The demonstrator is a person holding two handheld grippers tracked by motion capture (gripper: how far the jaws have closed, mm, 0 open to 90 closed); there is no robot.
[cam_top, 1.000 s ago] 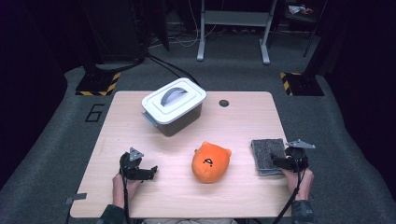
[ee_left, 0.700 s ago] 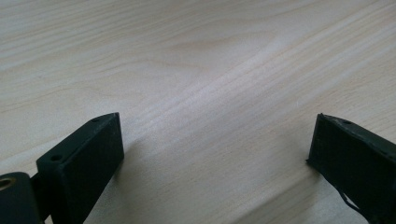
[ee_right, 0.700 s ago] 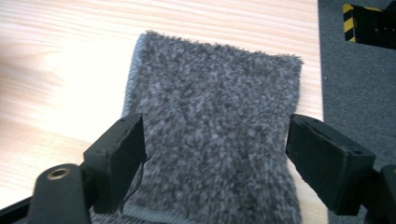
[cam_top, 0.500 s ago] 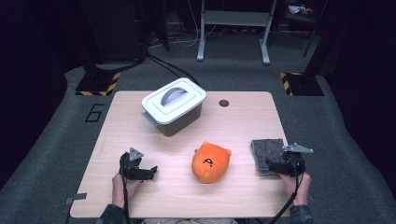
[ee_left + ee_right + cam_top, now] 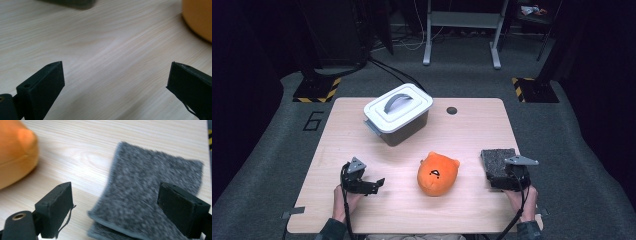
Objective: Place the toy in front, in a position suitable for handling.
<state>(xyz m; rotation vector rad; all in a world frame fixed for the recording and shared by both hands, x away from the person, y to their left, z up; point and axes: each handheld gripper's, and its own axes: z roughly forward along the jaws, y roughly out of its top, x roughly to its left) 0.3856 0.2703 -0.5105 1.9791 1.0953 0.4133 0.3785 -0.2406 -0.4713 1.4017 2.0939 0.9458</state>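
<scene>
My right hand-held gripper gapes over the folded grey fuzzy cloth, near edge between its jaws, ready to pinch; left hand-held gripper idles unclenched above the table.

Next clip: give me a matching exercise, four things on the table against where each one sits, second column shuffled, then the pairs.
Things:
1. lidded box
2. orange plush toy
3. grey folded cloth
4. left claw

Places:
A. near edge, left of the plush toy, over bare wood
B. right side, under the open right claw
C. far half, lid on, handle up
D. middle of the near half

Pairs: 1-C, 2-D, 3-B, 4-A
</scene>
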